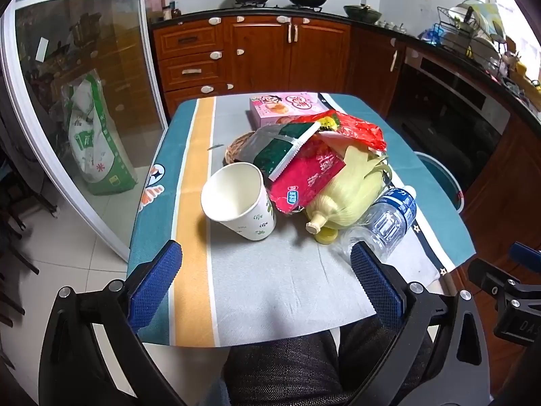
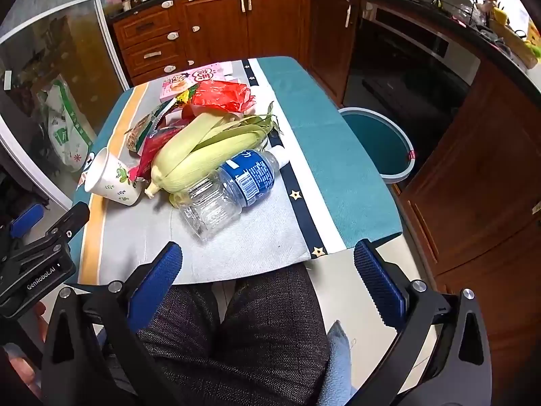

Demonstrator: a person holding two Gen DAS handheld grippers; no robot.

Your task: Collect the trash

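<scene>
Kitchen table, striped cloth. Left gripper: jaws wide apart, empty, over the near edge. Right gripper: likewise spread, empty. Trash heap mid-table: paper cup tipped over, red wrapper, corn husk, plastic bottle, pink box. Teal bin on floor beside table.

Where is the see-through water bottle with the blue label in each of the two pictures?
Left wrist view: the water bottle lies at right of centre, just beyond the left gripper's right finger.
Right wrist view: the water bottle lies on its side near the middle, ahead of the right gripper.
Shared landmark: the corn lying right against it.
</scene>
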